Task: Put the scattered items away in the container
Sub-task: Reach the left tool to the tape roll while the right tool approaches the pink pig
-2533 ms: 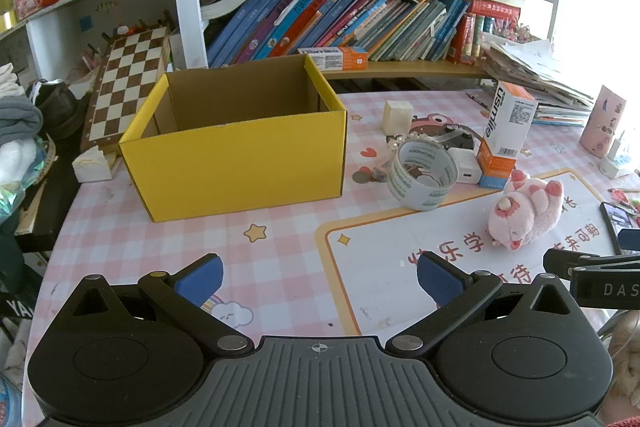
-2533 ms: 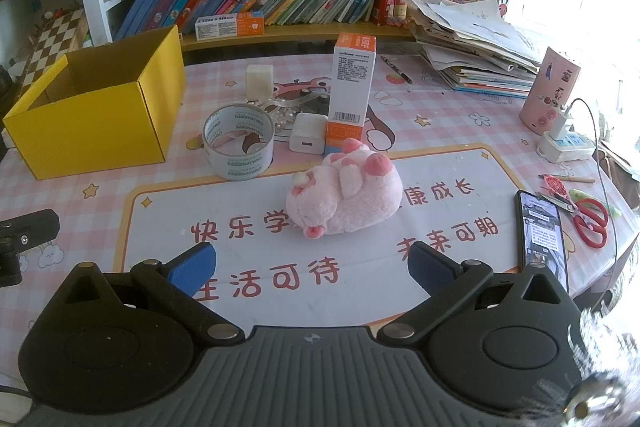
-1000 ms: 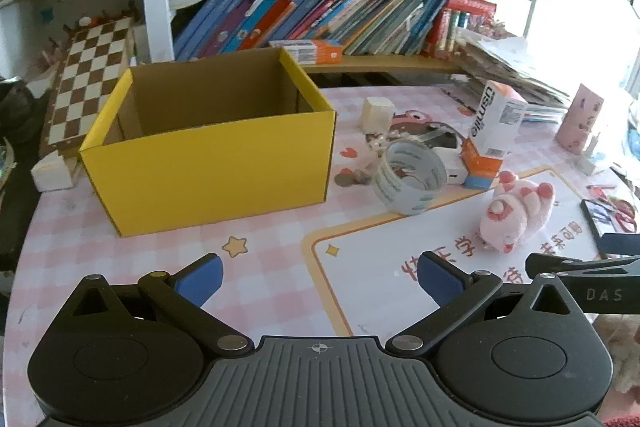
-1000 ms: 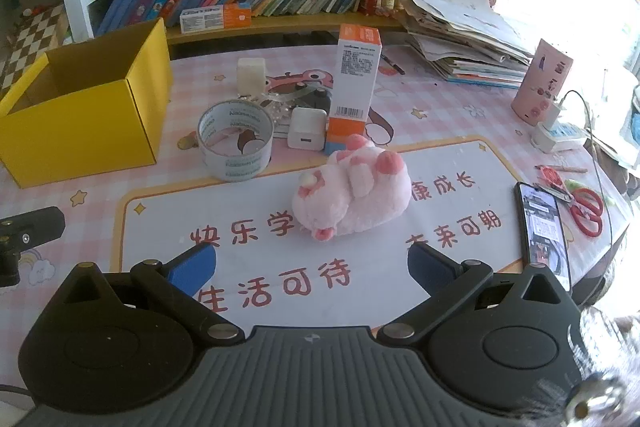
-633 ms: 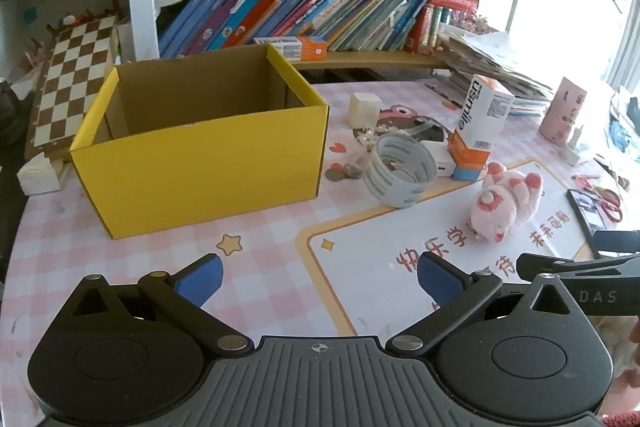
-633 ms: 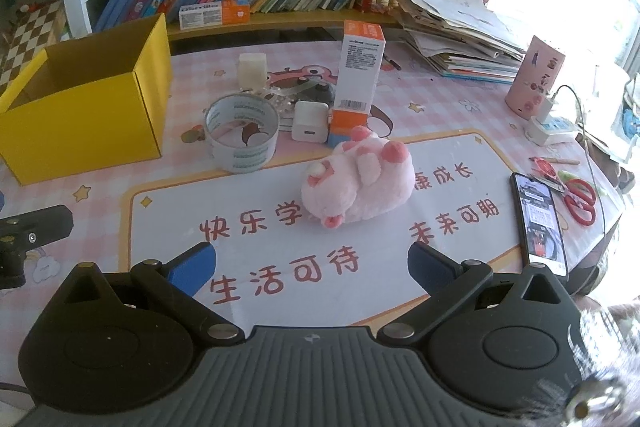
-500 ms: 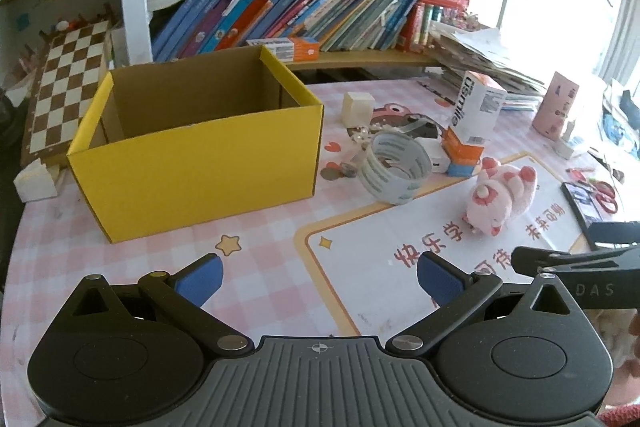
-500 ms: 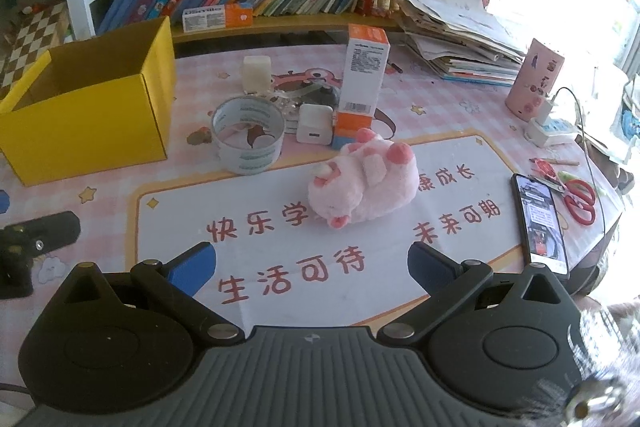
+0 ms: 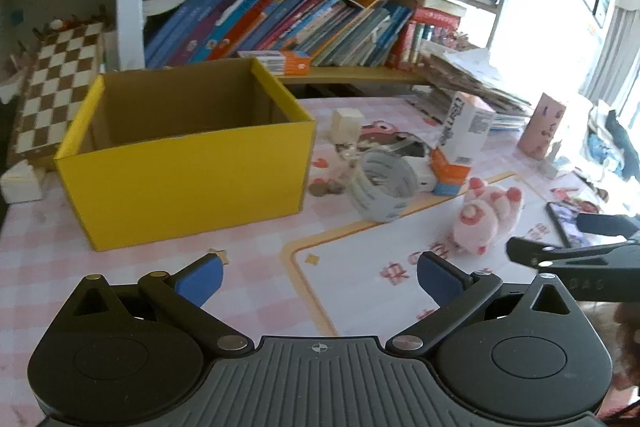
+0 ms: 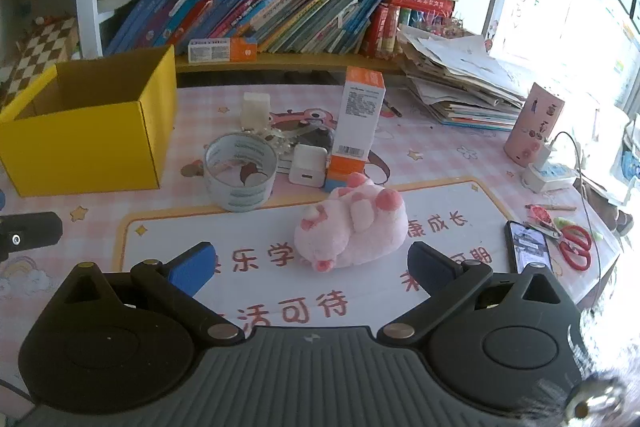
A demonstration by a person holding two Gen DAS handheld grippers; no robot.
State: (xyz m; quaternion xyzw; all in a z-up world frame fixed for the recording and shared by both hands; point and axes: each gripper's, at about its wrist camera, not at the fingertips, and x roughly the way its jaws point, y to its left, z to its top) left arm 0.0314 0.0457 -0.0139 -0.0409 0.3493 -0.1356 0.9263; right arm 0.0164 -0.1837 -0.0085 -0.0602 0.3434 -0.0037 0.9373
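An open yellow cardboard box (image 9: 188,175) (image 10: 92,143) stands on the pink checked table, nothing visible inside it. To its right lie a roll of clear tape (image 9: 386,189) (image 10: 240,177), a white charger cube (image 10: 307,169), an upright white and orange carton (image 9: 460,139) (image 10: 356,123), a pale cube (image 10: 254,109) and a pink plush pig (image 9: 486,219) (image 10: 352,227). My left gripper (image 9: 318,277) is open, short of the box's front right corner. My right gripper (image 10: 310,269) is open, just in front of the pig, which sits in line with the gap.
A phone (image 10: 528,247) and red scissors (image 10: 576,247) lie at the table's right edge, with a pink cylinder (image 10: 534,123) and a power strip (image 10: 550,175) behind. A bookshelf (image 10: 260,11), a paper stack (image 10: 460,87) and a chessboard (image 9: 56,83) line the back.
Both grippers have shifted; the box and items sit further left in the left wrist view. The pig is now nearer and more central in front of the right gripper. Both stay open.
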